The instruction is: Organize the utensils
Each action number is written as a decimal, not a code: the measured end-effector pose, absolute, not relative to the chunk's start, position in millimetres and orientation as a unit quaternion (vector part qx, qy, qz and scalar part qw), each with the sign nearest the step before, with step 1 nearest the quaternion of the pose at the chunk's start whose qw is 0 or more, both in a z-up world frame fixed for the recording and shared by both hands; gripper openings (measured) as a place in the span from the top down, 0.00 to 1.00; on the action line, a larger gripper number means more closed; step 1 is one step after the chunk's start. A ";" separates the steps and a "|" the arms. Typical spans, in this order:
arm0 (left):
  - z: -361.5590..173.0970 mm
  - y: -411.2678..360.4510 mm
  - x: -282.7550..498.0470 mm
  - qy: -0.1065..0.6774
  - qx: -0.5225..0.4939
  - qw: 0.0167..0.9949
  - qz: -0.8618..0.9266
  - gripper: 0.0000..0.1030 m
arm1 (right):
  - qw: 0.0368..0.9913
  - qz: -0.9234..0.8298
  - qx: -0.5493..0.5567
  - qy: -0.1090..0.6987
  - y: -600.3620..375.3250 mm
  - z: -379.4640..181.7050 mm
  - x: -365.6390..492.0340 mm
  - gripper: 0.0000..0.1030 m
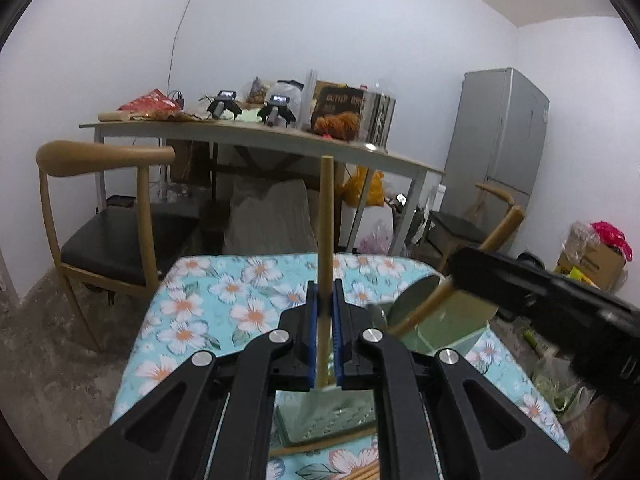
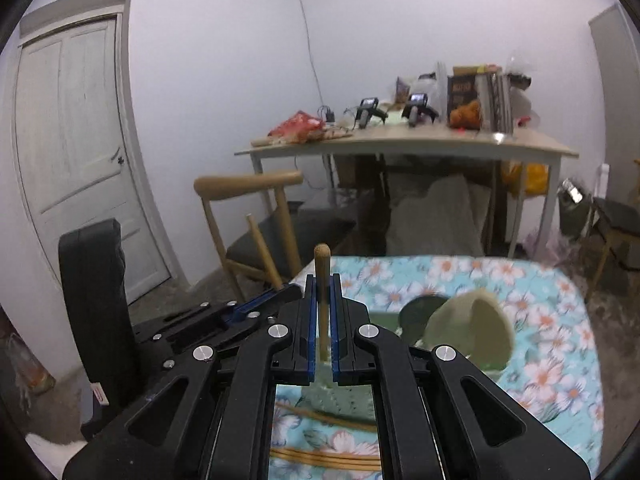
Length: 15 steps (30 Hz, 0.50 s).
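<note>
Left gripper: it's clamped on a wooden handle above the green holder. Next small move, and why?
Probably lower it a little. The left gripper is shut on an upright wooden handle whose lower end hangs above the perforated green holder; the utensil isn't seated yet.

A floral cloth (image 1: pixel 224 292), soft and matt, covers the near table. Above it, each gripper (image 1: pixel 327 292) is matt black plastic with ribbed blue pads (image 1: pixel 313 340) and bright, polished metal rivets (image 1: pixel 279 336). The left one clamps a smooth, pale wooden handle (image 1: pixel 326 216); the right gripper (image 2: pixel 322 284) clamps another (image 2: pixel 321 268). On the cloth, thin wooden chopsticks (image 2: pixel 320 458) lie near a pale green holder (image 2: pixel 472 328) of matt plastic. Behind the cloth, a chair (image 1: pixel 104 208) has a smooth wooden frame, and a fridge (image 1: pixel 500 136) looks like dull grey metal.
</note>
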State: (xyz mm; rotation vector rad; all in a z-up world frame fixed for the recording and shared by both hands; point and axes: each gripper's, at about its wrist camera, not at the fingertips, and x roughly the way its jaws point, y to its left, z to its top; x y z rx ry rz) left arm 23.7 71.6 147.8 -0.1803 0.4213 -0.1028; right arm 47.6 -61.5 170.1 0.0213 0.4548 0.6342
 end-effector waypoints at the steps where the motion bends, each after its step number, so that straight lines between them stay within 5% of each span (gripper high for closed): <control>1: 145.1 69.2 23.3 0.206 -0.086 0.973 -0.050 0.95 | 0.922 0.312 0.004 0.228 -58.7 164.2 48.1 0.96; 15: 153.8 61.3 26.3 0.223 -0.085 0.968 -0.082 0.92 | 0.924 0.301 0.019 0.235 -69.1 156.8 49.3 0.95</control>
